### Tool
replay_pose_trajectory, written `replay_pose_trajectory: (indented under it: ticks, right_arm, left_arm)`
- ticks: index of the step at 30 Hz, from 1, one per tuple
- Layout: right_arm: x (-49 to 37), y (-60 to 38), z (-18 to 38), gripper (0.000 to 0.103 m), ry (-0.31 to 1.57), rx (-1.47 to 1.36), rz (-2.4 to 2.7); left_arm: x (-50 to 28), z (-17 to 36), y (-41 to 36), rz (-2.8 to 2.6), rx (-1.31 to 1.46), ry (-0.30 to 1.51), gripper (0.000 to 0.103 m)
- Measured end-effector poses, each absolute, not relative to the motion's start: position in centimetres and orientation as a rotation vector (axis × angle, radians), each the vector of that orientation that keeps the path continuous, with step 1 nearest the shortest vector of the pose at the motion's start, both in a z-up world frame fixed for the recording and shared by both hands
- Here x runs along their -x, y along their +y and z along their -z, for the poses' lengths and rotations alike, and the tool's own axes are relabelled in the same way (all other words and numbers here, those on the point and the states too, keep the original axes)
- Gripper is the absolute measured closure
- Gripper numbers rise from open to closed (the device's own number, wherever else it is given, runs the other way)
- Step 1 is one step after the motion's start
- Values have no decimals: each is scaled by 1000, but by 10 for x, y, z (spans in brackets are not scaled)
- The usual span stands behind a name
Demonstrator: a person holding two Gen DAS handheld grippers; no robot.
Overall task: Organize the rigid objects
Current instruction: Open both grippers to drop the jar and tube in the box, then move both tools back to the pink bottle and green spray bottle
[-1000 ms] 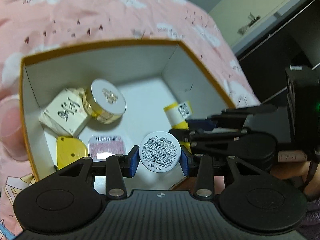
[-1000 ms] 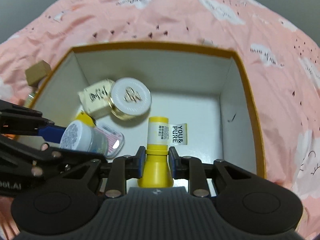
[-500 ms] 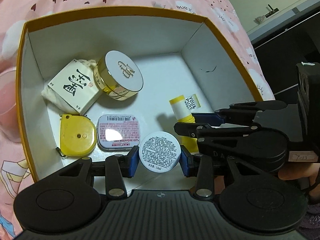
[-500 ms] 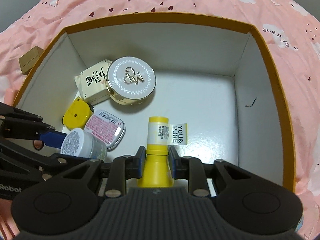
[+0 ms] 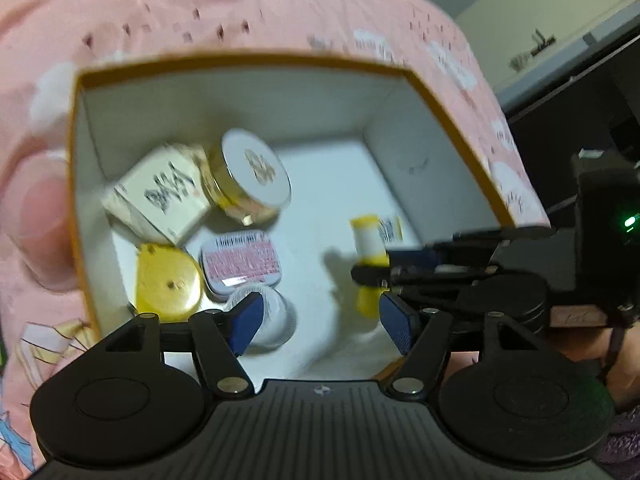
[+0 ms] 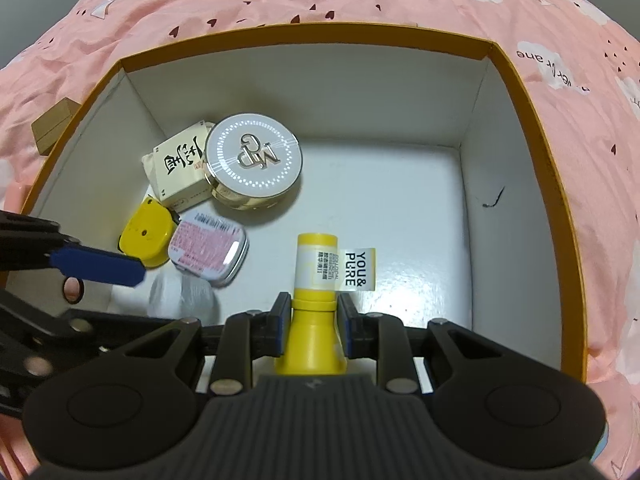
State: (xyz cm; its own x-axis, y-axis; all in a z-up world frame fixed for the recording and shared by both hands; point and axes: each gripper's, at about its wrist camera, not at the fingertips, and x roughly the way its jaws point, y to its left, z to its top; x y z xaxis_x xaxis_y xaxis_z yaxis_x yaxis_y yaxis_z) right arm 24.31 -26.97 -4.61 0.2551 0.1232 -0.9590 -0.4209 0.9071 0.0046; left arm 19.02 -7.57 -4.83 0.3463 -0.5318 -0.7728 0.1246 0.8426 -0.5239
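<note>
An open box with an orange rim [image 5: 248,60] [image 6: 304,32] lies on a pink bedspread. My left gripper [image 5: 320,320] is open over its near edge; the small white jar [image 5: 266,318] [image 6: 180,296] lies free on the box floor by the left finger. My right gripper [image 6: 312,320] is shut on a yellow tube [image 6: 314,276] [image 5: 368,248], held low inside the box. In the box lie a round gold compact [image 6: 252,160] [image 5: 252,176], a cream carton [image 6: 180,168] [image 5: 160,196], a pink tin [image 6: 208,248] [image 5: 240,260] and a yellow tape measure [image 6: 144,236] [image 5: 166,280].
The right half of the box floor [image 6: 400,200] holds nothing. A small brown carton [image 6: 52,128] lies on the bedspread left of the box. A pale cabinet [image 5: 540,40] and dark furniture stand beyond the bed.
My left gripper has opened and let go of the white jar, which now lies in the box. The left view has tilted and blurred. My right gripper still holds the tube.
</note>
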Motion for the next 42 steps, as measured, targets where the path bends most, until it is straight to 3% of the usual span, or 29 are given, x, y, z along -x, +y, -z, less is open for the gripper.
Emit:
replay_pose_trajectory:
  ticks: [11, 13, 20, 27, 42]
  right_arm:
    - [-240, -253, 47, 79, 1253, 314, -407]
    - [-238, -250, 46, 68, 1242, 321, -414]
    - [-231, -246, 36, 57, 1198, 356, -403]
    - [-211, -234, 8, 35, 1060, 480, -397]
    - [-146, -176, -55, 24, 705, 600, -566]
  left_arm:
    - [-177, 22, -58, 354, 342, 994, 25]
    - [-177, 24, -57, 356, 350, 1003, 25]
    - [-172, 25, -54, 354, 357, 1000, 25]
    - [-161, 12, -47, 345, 365, 951, 25]
    - [-113, -28, 11, 324, 413, 817, 28]
